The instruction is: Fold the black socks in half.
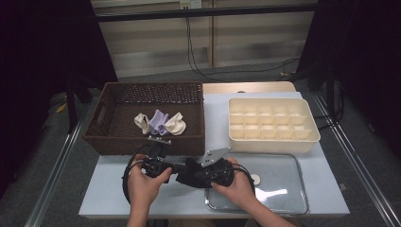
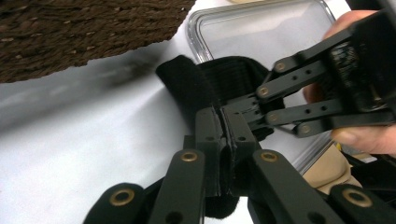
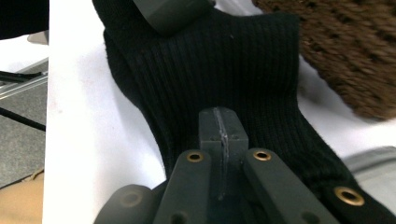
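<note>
High view showed both hands low at the near edge of the white table [image 1: 142, 203], with the left gripper [image 1: 166, 166] and the right gripper [image 1: 191, 174] meeting over a black ribbed knit sock [image 1: 185, 173] that hung between them, just in front of the dark brown woven wicker basket [image 1: 108, 137]. Left gripper view had its jaws pressed together on a fold of that sock [image 2: 196, 86], while the right gripper [image 2: 250, 109] came in from the side and pinched the same cloth close by. Right gripper view showed its own jaws [image 3: 219, 128] clamped flat on the ribbed fabric (no gap between the pads). Three pale rolled socks [image 1: 161, 123] lay inside the basket. A clear plastic tray [image 1: 283, 189] sat under the right hand, and a cream compartmented plastic organiser [image 1: 272, 120] stood behind it.
</note>
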